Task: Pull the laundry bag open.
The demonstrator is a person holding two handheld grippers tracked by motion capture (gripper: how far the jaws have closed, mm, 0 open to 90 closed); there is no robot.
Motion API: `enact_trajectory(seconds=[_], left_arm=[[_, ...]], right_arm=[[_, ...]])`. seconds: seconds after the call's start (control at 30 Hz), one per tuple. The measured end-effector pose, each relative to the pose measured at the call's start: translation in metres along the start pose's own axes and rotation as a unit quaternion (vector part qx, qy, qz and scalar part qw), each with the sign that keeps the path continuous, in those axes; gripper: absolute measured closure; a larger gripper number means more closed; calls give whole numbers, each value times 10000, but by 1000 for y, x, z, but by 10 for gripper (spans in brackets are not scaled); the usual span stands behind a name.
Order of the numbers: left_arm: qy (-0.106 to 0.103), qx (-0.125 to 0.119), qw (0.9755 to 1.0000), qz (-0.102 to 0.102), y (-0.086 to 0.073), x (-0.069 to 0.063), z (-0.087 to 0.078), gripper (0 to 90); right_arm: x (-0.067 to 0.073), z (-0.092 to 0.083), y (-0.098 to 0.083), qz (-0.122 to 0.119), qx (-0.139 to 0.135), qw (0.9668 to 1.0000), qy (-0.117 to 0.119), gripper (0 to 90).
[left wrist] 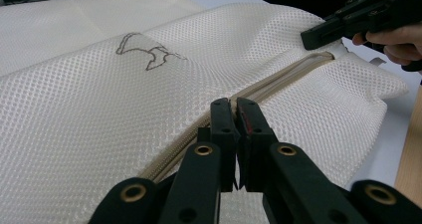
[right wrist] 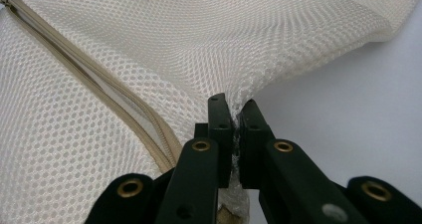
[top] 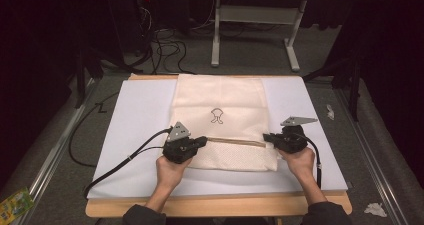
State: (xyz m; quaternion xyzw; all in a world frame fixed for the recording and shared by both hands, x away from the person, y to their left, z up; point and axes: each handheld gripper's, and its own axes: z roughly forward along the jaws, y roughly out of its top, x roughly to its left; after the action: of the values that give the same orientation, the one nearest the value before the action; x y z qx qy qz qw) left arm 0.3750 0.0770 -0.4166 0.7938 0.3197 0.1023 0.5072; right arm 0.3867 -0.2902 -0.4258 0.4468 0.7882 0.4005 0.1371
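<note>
Your tabletop (top: pixel 140 110) carries a white sheet, and the cream mesh bag (top: pixel 220 120) lies flat on its middle. Your left gripper (top: pixel 202 142) pinches the bag's zipper (top: pixel 235 141) end; your right gripper (top: pixel 266 137) is closed on the bag's mesh at the other end.

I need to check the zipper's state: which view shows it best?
The left gripper view: the zipper runs its visible length across the mesh bag, up to the far tool. The right gripper view shows a gaping stretch close up; the high view shows a thin line.
</note>
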Motion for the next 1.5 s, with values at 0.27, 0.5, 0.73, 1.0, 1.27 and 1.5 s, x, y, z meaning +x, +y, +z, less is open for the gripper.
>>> enact_trajectory(seconds=[0.27, 0.5, 0.73, 1.0, 1.27, 1.5], left_arm=[[54, -25, 10000, -53, -2, 4, -5, 874], [104, -55, 9999, -67, -2, 7, -10, 874], [103, -20, 9999, -42, -3, 7, -10, 874], [183, -60, 9997, -118, -7, 12, -17, 874], [239, -85, 9996, -145, -7, 16, -22, 875], [286, -105, 9993, -197, -10, 20, -27, 874]], right_arm=[[-1, 0, -1, 10, 29, 10000, -19, 885], [0, 0, -1, 13, 47, 10000, -33, 886], [0, 0, -1, 2, 41, 10000, -27, 885], [-3, -1, -2, 25, 70, 10000, -57, 885], [-4, 0, -3, 35, 90, 9999, -71, 885], [-5, 0, -3, 46, 107, 9999, -100, 885]])
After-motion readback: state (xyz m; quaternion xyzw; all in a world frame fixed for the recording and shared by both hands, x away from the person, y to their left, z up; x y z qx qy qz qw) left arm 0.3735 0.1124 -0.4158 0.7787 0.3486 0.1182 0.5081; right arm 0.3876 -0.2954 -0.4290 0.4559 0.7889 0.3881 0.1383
